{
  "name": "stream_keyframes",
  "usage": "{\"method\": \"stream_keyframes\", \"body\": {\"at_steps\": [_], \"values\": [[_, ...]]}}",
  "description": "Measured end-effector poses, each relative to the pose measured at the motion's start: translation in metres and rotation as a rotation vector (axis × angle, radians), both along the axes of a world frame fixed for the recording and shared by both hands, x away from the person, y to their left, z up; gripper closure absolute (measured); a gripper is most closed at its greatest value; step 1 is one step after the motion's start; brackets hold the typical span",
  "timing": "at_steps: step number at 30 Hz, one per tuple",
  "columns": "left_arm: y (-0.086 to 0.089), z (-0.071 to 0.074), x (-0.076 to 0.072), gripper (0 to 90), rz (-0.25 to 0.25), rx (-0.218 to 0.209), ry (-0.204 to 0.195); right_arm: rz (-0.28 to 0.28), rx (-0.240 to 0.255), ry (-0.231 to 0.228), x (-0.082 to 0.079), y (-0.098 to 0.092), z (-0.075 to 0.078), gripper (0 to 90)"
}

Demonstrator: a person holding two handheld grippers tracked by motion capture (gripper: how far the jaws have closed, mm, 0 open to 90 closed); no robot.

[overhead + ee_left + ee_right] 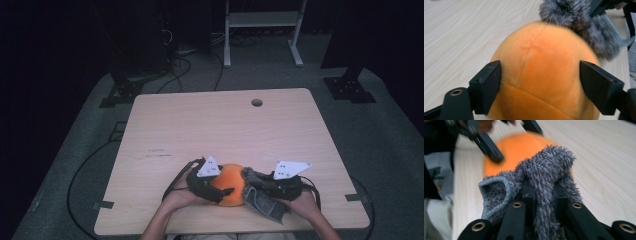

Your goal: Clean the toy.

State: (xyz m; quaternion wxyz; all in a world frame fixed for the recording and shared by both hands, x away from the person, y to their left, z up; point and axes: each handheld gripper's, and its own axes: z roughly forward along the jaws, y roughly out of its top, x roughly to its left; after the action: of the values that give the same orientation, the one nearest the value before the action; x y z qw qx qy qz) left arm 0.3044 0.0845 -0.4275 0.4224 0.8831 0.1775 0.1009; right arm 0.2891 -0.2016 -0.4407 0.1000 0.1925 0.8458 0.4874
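The orange plush ball (230,191) sits near the table's (225,125) front edge. The left gripper (220,192) hugs it, jaws half open. The right gripper (541,192) pinches a fuzzy grey cloth (544,170) tight (wiping looks underway). Next, I think: rub gently.

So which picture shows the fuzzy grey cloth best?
The right gripper view: the grey cloth sits close up, pinched between that gripper's jaws. The high view shows it small, draped beside the orange plush ball. The left gripper view catches a blurred tuft.
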Motion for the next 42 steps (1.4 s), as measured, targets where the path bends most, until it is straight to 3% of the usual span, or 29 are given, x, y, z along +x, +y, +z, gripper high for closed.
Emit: {"method": "stream_keyframes", "body": {"at_steps": [3, 9, 11, 14, 16, 19, 21, 23, 25, 26, 28, 30, 31, 33, 34, 36, 38, 39, 42], "values": [[0.007, -0.001, 0.003, 21.4, 0.002, -0.008, 0.014, -0.044, -0.062, 0.026, 0.003, -0.007, -0.005, 76.2], [0.016, -0.002, 0.006, 21.5, -0.018, -0.022, 0.035, -0.045, -0.033, -0.007, 0.001, -0.001, -0.002, 76.1], [0.018, -0.003, 0.005, 21.5, -0.023, -0.026, 0.035, -0.052, -0.038, 0.027, 0.005, -0.001, -0.006, 76.1], [0.016, -0.003, 0.004, 21.0, -0.037, -0.021, 0.020, -0.090, -0.093, 0.055, 0.009, -0.005, -0.009, 76.2], [0.015, -0.003, 0.002, 20.0, -0.050, -0.020, 0.014, -0.093, -0.054, 0.043, 0.006, -0.007, -0.004, 76.2], [0.013, -0.002, 0.003, 12.9, -0.045, -0.033, 0.008, -0.049, 0.051, 0.023, 0.003, -0.004, 0.004, 76.0], [0.011, -0.003, 0.006, 2.6, 0.009, -0.021, 0.024, -0.038, 0.038, 0.047, 0.005, 0.001, 0.001, 75.9], [0.008, -0.005, 0.008, 3.5, -0.010, -0.029, 0.048, -0.040, 0.039, 0.070, 0.008, 0.001, -0.001, 76.0], [0.005, -0.003, 0.006, 13.0, -0.035, -0.027, 0.017, -0.041, 0.050, 0.087, 0.009, -0.002, 0.000, 76.1], [0.004, 0.000, 0.003, 20.0, -0.029, -0.054, -0.017, -0.054, 0.047, 0.085, 0.008, -0.003, 0.000, 76.1], [-0.001, 0.007, -0.002, 28.4, -0.010, -0.109, -0.097, -0.095, 0.000, 0.022, 0.004, -0.002, 0.007, 76.4], [-0.006, 0.012, -0.008, 29.1, 0.018, -0.132, -0.200, -0.128, 0.003, -0.037, 0.001, -0.003, 0.018, 76.6], [-0.009, 0.011, -0.009, 28.5, 0.018, -0.130, -0.225, -0.149, 0.010, -0.069, 0.001, -0.006, 0.025, 76.6], [-0.013, 0.003, -0.010, 27.1, 0.000, -0.079, -0.239, -0.160, 0.014, -0.081, 0.001, -0.008, 0.029, 76.6], [-0.018, -0.006, -0.010, 27.0, -0.035, -0.038, -0.241, -0.156, 0.021, -0.080, 0.001, -0.008, 0.029, 76.7], [-0.025, -0.015, -0.016, 26.0, -0.091, -0.032, -0.280, -0.116, 0.033, -0.086, -0.003, 0.000, 0.029, 76.7], [-0.029, -0.012, -0.020, 24.4, -0.104, -0.002, -0.298, -0.082, 0.002, -0.122, -0.009, 0.012, 0.031, 76.7], [-0.027, -0.010, -0.019, 22.7, -0.107, 0.000, -0.288, -0.075, -0.013, -0.128, -0.011, 0.015, 0.031, 76.8], [-0.019, -0.003, -0.012, 13.4, -0.058, -0.093, -0.204, -0.051, 0.012, -0.089, -0.009, 0.014, 0.027, 76.9]]}}
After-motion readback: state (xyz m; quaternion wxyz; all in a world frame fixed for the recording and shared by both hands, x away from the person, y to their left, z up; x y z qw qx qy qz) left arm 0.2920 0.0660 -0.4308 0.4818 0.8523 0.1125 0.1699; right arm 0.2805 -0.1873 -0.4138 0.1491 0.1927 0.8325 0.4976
